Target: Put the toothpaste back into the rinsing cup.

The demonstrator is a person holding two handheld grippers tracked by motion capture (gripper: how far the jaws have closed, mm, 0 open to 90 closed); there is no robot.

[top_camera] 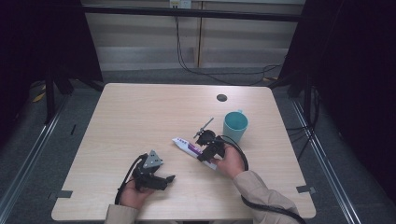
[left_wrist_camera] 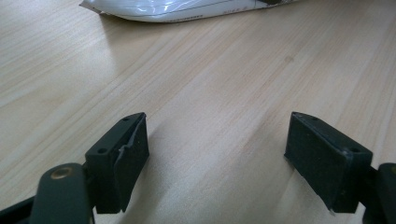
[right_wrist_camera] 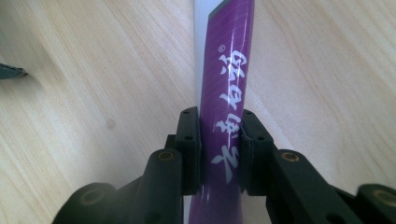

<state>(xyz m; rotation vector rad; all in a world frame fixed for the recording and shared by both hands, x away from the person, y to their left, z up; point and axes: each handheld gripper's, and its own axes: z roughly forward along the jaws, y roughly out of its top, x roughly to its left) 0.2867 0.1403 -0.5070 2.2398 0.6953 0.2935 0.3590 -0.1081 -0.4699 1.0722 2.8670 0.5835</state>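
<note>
So the counter (top_camera: 140,112) is a light wood top, mostly bare. Biggest thing sitting on it is the teal mug (top_camera: 235,125), upright, over toward the right edge and roughly halfway between the near and far edges. Can't see down into it from the high view, so no idea what's inside. There's a small dark round spot (top_camera: 222,97) on the counter closer to the far edge, just beyond the mug.

Next down in size is the toothpaste tube (top_camera: 187,146), white and purple with white lettering, lying flat and slanted, just on the near-left side of the mug but not touching it. A small dark stick-shaped thing (top_camera: 204,127) lies between the tube and the mug; too small for me to tell what it is.

My right tongs (top_camera: 208,148) are clenched on the toothpaste tube: in the right gripper view the tube (right_wrist_camera: 227,93) runs straight up between the two pads (right_wrist_camera: 190,140) and both press against its purple side, the rest of the tube stretching away over the wood.

My left tongs (top_camera: 159,179) are released, parked near the near edge, left of centre. In the left gripper view the jaws stand wide apart with plain wood between them, and the tube's white end (left_wrist_camera: 177,9) lies well ahead of them.
</note>
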